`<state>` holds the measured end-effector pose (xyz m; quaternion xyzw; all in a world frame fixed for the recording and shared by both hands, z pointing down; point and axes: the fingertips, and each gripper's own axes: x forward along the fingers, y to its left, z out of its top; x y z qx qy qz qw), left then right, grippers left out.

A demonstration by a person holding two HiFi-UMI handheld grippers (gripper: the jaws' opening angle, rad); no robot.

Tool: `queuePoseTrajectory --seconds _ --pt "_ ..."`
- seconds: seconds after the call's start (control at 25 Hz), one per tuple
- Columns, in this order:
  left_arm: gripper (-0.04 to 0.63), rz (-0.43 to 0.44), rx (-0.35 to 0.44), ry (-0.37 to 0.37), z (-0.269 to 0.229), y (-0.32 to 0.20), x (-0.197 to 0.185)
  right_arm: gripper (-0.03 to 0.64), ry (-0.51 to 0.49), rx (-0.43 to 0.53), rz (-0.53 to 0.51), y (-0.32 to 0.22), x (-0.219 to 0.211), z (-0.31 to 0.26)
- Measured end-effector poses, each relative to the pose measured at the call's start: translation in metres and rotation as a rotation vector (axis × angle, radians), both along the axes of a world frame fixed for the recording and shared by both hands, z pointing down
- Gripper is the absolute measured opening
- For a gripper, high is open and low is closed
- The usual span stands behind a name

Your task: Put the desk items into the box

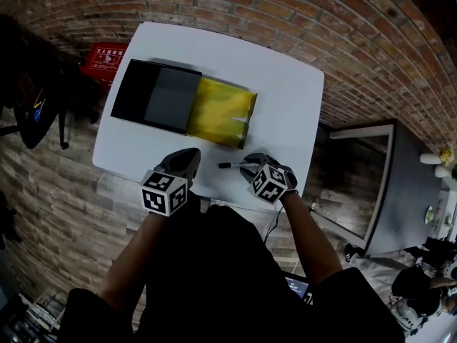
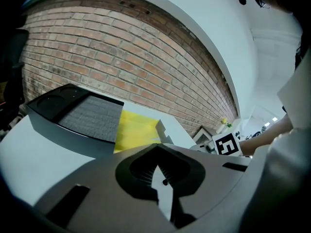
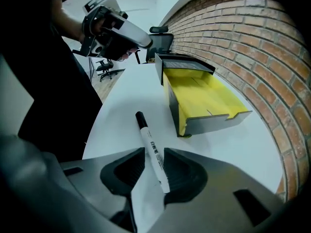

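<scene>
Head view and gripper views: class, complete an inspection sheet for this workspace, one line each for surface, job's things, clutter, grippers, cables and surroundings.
Surface: white table, rounded corners.
Job's things: box with its yellow tray slid partway out. A marker lies flat near the table's front edge, outside the box.
Clutter: nothing seen.
Grippers: left gripper is shut and empty at the near edge. The right gripper is open and astride the marker, pads not pressing it.
Cables: a thin cable hangs below the right gripper.
Surroundings: brick floor, red container beside the table, office chair beyond.
</scene>
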<state>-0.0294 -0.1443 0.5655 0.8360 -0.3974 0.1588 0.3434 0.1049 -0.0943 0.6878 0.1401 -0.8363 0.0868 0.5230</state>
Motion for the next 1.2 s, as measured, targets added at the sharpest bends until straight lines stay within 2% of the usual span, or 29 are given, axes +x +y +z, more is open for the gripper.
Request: queuePoseTrajectory --seconds 0.44,0.64,0.8,1.2 --pt "0.014 -0.008 0.008 -0.006 -0.004 -0.002 -0.007 0.08 -0.018 -0.009 -0.003 0.003 -0.001 -0.001" --pt "0.014 -0.004 0.01 -0.004 -0.004 0.0 -0.008 0.078 -0.056 -0.013 0.031 0.005 -0.004 -0.009" --pt "0.014 0.001 0.018 0.001 -0.007 -0.001 -0.008 0.078 -0.132 -0.012 0.083 0.003 -0.013 -0.032" --pt "0.013 -0.019 0.043 0.017 -0.016 -0.018 -0.02 0.078 -0.335 0.083 0.228 -0.027 -0.039 -0.094"
